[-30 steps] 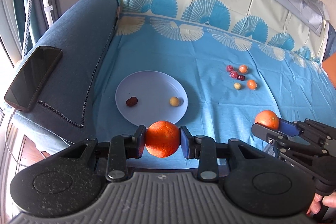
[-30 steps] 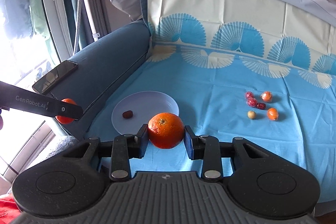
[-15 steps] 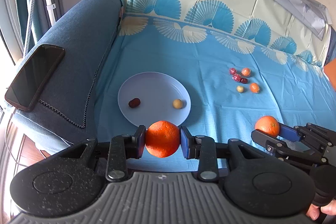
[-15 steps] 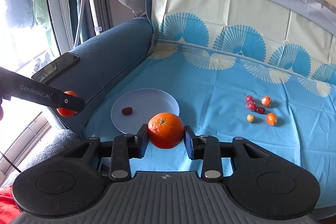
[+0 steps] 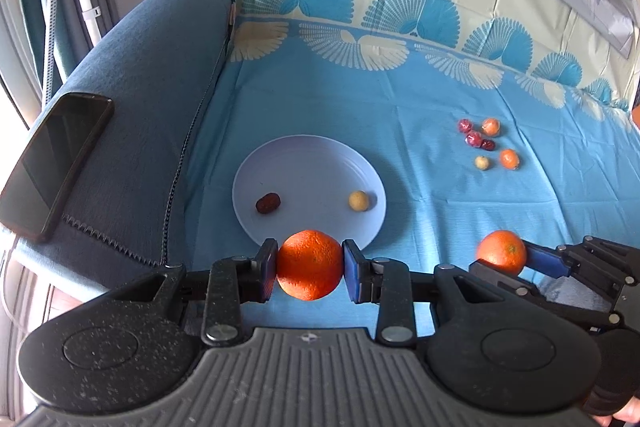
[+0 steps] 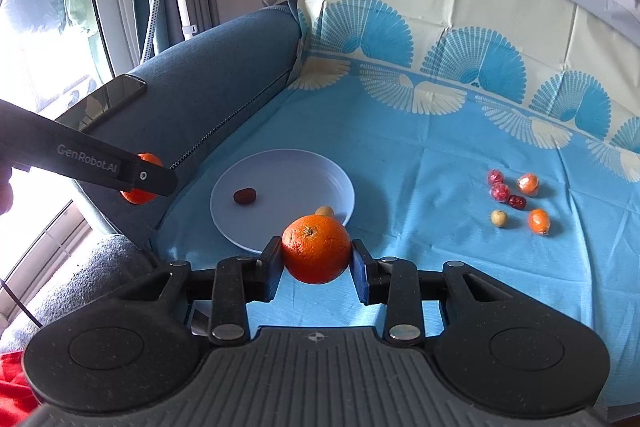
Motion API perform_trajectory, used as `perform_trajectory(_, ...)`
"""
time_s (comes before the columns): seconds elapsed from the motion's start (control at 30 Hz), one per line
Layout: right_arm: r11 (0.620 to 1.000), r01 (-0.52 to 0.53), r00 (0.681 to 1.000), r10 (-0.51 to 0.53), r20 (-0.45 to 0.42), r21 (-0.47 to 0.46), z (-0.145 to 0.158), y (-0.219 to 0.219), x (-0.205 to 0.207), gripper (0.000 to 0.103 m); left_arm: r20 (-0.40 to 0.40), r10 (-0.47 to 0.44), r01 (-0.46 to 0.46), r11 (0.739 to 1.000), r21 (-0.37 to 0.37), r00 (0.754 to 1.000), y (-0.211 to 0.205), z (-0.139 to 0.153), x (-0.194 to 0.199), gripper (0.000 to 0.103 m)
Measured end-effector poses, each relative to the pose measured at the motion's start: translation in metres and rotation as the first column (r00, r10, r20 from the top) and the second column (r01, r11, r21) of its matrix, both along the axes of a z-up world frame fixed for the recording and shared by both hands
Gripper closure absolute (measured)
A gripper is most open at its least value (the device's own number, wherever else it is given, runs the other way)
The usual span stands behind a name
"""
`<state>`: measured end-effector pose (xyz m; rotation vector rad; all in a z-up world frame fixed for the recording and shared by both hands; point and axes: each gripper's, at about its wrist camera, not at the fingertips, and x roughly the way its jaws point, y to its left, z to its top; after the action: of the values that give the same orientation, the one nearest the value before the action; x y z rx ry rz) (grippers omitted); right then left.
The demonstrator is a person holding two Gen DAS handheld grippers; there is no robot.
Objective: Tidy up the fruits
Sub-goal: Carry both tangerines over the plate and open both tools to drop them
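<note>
Left gripper (image 5: 310, 271): both pads pressed on an orange (image 5: 310, 270), held above the near rim of the plate (image 5: 308, 155). From the right wrist view this orange (image 6: 141, 195) is half hidden behind a black finger of the left gripper (image 6: 154, 183).

Right gripper (image 6: 316, 255): closed on a second orange (image 6: 316, 254), which covers part of the plate's near rim and most of a small yellow fruit (image 6: 324, 211).

Plate, pale, on the blue cloth (image 5: 400, 107) near its left edge: one dark red date (image 5: 267, 203), one yellow fruit (image 5: 359, 201), well apart.

Loose fruit (image 5: 486, 143), far right of the cloth: small red, orange and yellow pieces in a cluster; kinds hard to make out.

Sofa arm (image 5: 140, 87), left: carries a phone (image 5: 56, 163).
</note>
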<state>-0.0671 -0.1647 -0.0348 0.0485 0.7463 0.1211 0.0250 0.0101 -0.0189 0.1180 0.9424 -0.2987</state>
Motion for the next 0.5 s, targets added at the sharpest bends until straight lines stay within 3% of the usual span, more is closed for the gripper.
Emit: perform_trajectory(0.5, 1.0, -0.029, 0.992, 0.029, -0.119, -0.001, -0.059, 0.019, 0.096, 0.066, -0.1, 0.021, -0.017, 0.999, 0.045, 0.995, -0.014, -0.061, 0.094, 0.065)
